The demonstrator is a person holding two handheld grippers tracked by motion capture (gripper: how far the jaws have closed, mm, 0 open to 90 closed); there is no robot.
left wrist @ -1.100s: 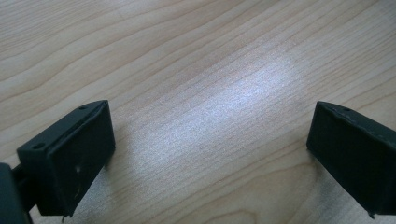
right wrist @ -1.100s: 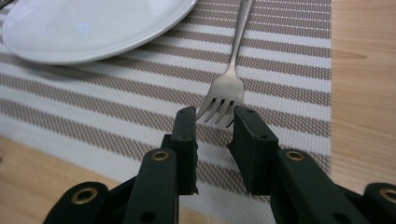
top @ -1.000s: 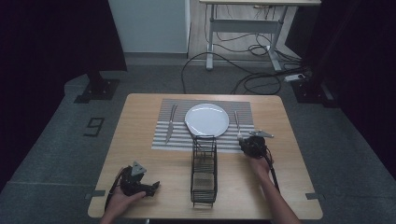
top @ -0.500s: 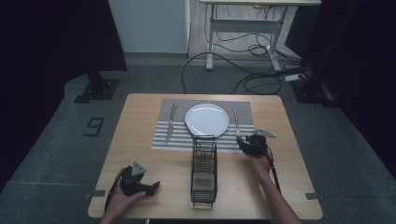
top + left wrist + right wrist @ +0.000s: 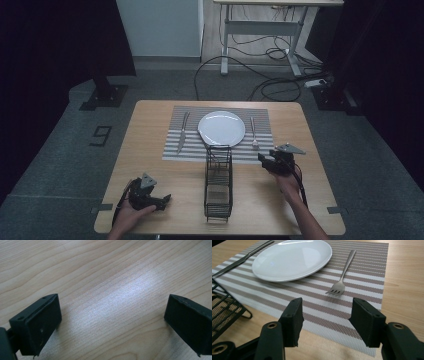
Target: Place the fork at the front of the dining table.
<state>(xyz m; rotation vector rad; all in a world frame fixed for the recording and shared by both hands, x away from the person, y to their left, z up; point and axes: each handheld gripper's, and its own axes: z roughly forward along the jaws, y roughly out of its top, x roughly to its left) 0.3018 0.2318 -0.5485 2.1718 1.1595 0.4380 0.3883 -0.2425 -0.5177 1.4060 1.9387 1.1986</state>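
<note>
Right gripper [image 5: 325, 320] jaws, just opening, hold nothing near the fork [image 5: 342, 277].

Fork [image 5: 342, 277] was silver, plain metal, lying flat on striped placemat [image 5: 367, 267] just right of white plate [image 5: 292, 258]. Tines pointed toward near edge of mat, handle ran away alongside plate rim, not touching it. Nothing on it.

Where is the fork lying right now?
In the high view the fork lies on the striped placemat, just right of the white plate. The right gripper, jaws open and empty, sits just short of its tines.
</note>
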